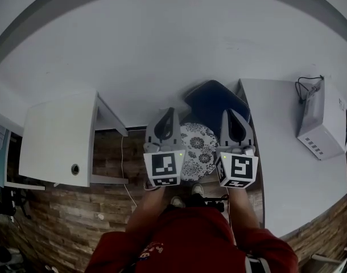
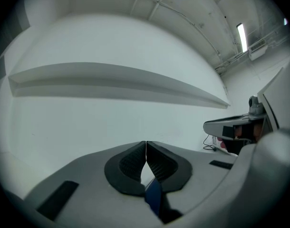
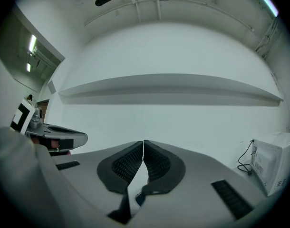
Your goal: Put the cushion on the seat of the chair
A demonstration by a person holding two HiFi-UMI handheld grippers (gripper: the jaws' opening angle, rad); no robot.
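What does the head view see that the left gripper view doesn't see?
Only the head view shows the patterned cushion, the white desk and the person's red top. Only the left gripper view shows the ceiling lights and the long wall ledge. Both show the white wall, the left gripper, jaws together, and the right gripper.

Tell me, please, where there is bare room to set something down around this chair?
The left desk top is bare. The right desk is free between the chair and the white appliance at its far edge. Between the desks it is crowded: the patterned cushion sits on the chair.
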